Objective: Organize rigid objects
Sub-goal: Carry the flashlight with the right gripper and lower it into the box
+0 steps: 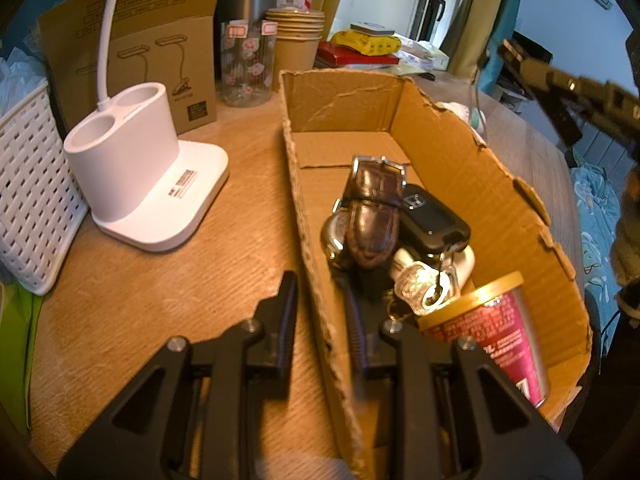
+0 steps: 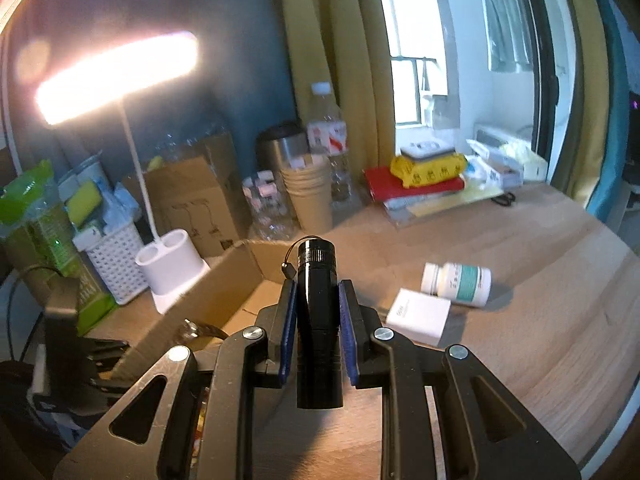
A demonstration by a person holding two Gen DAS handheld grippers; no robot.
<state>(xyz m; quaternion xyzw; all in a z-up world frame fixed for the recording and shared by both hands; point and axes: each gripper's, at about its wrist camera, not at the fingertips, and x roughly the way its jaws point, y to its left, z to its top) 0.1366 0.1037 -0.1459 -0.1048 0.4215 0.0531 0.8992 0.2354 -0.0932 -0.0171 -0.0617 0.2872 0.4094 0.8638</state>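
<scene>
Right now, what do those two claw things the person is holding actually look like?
Both look alike. The left claw and the right claw are made of matte black angular links with triangular cut-outs, joined by round silver pins. Each has two flat fingers lined with ribbed dark blue pads. No cables or printed markings show on them, and the person's hands and sleeves cannot be made out.

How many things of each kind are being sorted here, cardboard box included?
Box: 1
Watch: 1
Key fob with keys: 1
Tub: 1
Half-hidden white item: 1
Flashlight: 1
Pill bottle: 1
White carton: 1
Total: 8
</scene>
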